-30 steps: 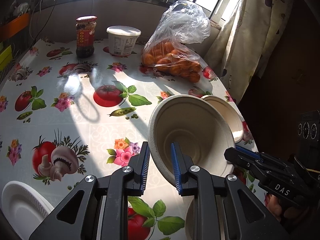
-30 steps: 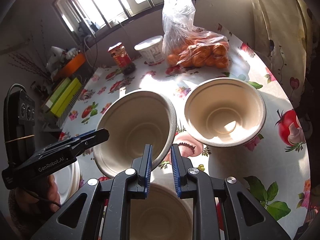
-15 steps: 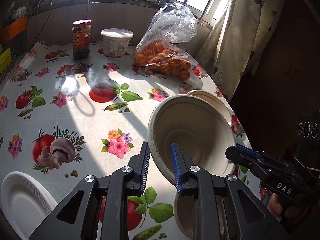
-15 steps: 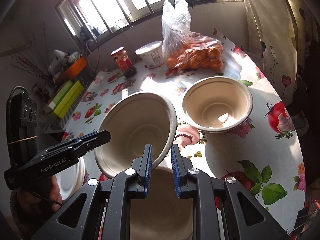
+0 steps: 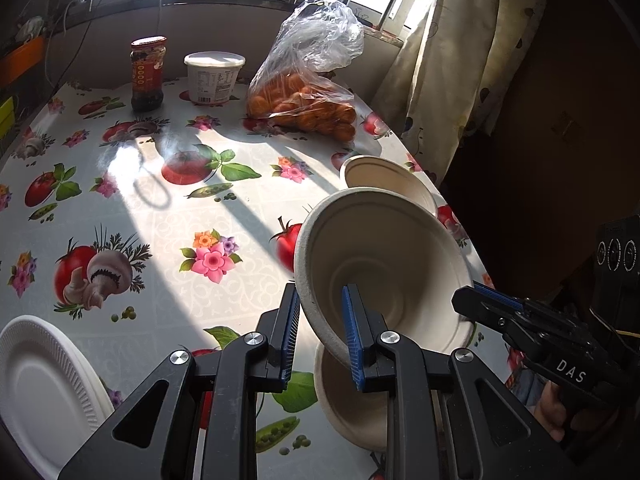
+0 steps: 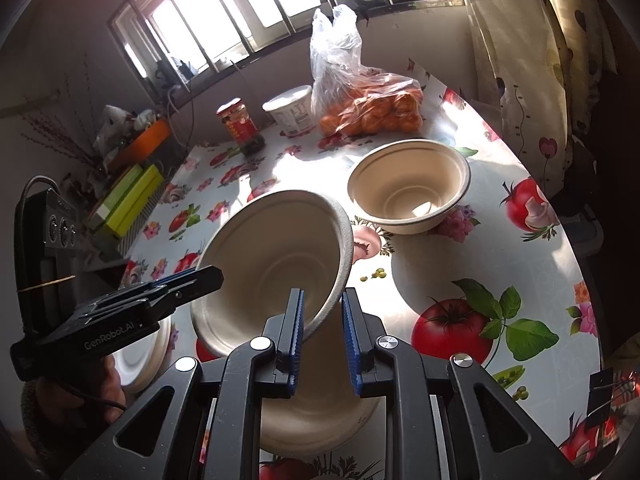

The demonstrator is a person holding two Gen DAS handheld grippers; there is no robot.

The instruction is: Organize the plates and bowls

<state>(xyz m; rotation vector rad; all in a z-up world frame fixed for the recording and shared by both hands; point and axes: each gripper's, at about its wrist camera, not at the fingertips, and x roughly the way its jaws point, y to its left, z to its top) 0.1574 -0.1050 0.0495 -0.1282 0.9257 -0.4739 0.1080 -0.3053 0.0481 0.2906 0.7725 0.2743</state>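
Observation:
A beige paper bowl (image 5: 392,264) (image 6: 280,248) hangs tilted above the table, held at two opposite sides of its rim. My left gripper (image 5: 320,308) (image 6: 212,276) is shut on one side of the rim, and my right gripper (image 6: 322,308) (image 5: 464,300) is shut on the other. Directly beneath it a second beige bowl (image 5: 348,400) (image 6: 320,420) sits on the tablecloth, partly hidden by the fingers. A third bowl (image 5: 384,180) (image 6: 408,188) stands farther off near the table's right edge. White foam plates (image 5: 40,380) (image 6: 140,360) lie at the near left.
At the back by the window stand a sauce jar (image 5: 148,74), a white lidded tub (image 5: 214,76) and a plastic bag of oranges (image 5: 308,96). A curtain (image 5: 452,60) hangs past the round table's right edge. Yellow-green boxes (image 6: 128,200) lie off the left side.
Both grippers have drawn back toward the near edge with the held bowl. The far bowl has receded, and the bowl underneath has come further into view.

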